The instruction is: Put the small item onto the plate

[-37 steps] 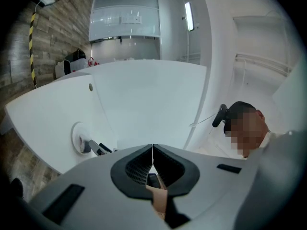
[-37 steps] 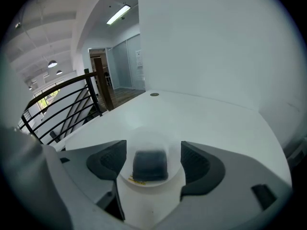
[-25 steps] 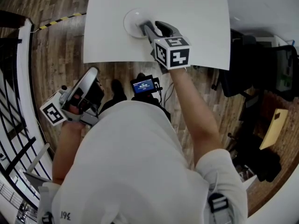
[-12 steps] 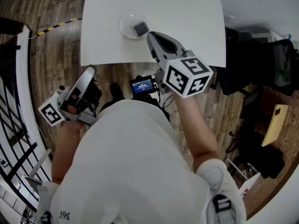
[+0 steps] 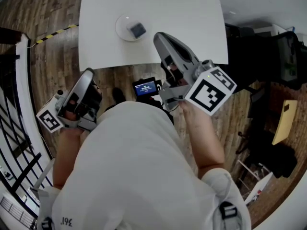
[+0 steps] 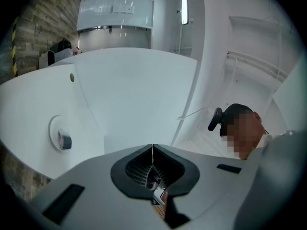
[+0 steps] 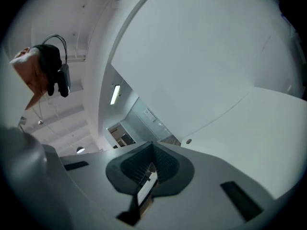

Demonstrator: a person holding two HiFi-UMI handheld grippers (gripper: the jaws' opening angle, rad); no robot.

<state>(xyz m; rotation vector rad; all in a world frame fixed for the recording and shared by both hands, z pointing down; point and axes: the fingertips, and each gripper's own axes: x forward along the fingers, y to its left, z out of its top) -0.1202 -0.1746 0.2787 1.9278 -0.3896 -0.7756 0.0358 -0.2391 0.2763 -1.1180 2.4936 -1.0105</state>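
Grippers both closed and empty, small item on the plate

I read the right gripper in its own view: jaws pressed together, nothing between them. The left gripper is the same, its jaws meeting in a thin line with nothing held. In the head view the small item, dark and blocky, lies on the plate near the table's front edge; the right gripper's tip is near it but apart. The left gripper view catches plate and item small at its left, while the right gripper view takes in only white surfaces and a ceiling light. The left gripper hangs over the wooden floor. I cannot make out what the item is.
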